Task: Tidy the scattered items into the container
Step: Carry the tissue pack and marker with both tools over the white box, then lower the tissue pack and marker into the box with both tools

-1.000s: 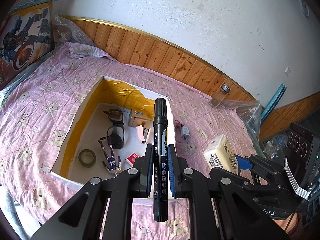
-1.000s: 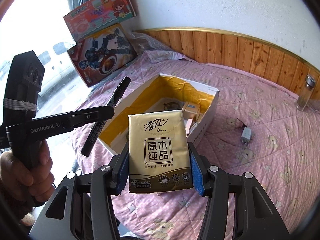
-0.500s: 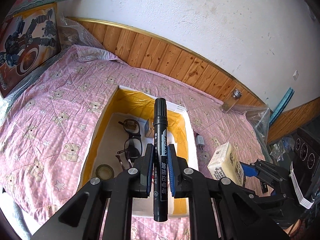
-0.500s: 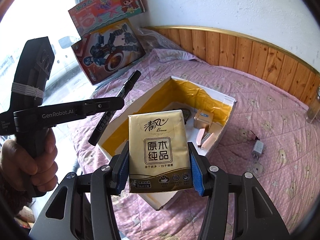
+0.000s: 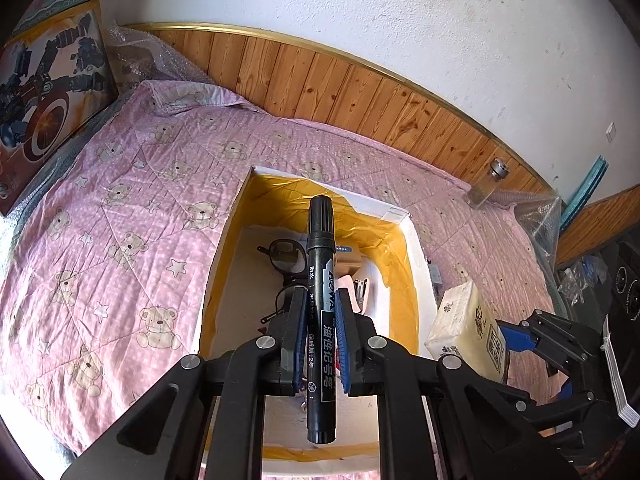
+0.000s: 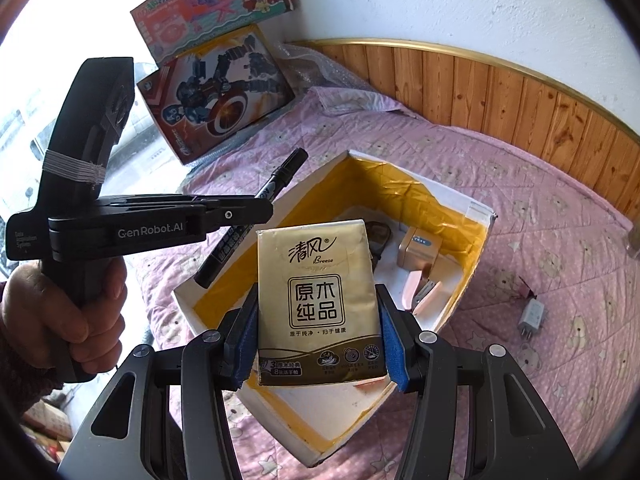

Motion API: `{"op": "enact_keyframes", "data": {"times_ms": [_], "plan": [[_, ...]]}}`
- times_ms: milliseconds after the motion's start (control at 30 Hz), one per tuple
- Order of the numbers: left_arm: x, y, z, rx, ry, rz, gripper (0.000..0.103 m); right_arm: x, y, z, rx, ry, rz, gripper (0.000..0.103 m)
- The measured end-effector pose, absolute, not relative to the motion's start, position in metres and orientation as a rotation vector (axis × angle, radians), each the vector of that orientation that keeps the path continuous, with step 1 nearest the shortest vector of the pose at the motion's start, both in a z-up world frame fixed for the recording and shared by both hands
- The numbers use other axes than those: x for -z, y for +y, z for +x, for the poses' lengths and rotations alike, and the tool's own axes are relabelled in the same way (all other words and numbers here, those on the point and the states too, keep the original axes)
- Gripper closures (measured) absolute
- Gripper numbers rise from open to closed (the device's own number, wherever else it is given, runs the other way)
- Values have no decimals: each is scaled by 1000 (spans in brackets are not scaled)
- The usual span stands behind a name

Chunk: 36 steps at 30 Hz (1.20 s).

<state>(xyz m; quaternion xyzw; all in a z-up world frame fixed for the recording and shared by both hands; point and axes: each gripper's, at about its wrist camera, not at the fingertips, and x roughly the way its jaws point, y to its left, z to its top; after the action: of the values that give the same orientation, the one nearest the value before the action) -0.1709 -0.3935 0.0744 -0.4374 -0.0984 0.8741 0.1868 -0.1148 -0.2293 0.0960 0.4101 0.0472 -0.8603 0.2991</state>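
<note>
A pink bear-print quilt (image 5: 120,216) covers the bed beneath wood panelling. On it sits the yellow-lined box (image 6: 474,276), holding glasses and small items. The right gripper (image 6: 318,320) clamps a tissue pack (image 6: 320,304) above the box's near corner; the left gripper (image 5: 318,332) pinches a black marker (image 5: 321,280) over it. This looks like the drop-off step: lower each, then release. A charger (image 6: 531,316) remains on the quilt, right of the box.

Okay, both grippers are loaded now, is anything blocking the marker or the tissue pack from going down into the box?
Nothing visible does. The marker and tissue pack hang above the open box; below lie glasses and a stapler.
</note>
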Motion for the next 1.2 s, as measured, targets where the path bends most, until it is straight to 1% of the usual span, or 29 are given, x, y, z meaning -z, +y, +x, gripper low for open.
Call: {"op": "enact_keyframes", "data": {"times_ms": [500, 1200], "plan": [[-44, -372, -224, -2416, -116, -1409, 89, -65, -239, -168, 2229, 172, 1243, 48], [2, -358, -279, -2380, -12, -1609, 89, -35, -261, -213, 2156, 312, 1428, 47]]}}
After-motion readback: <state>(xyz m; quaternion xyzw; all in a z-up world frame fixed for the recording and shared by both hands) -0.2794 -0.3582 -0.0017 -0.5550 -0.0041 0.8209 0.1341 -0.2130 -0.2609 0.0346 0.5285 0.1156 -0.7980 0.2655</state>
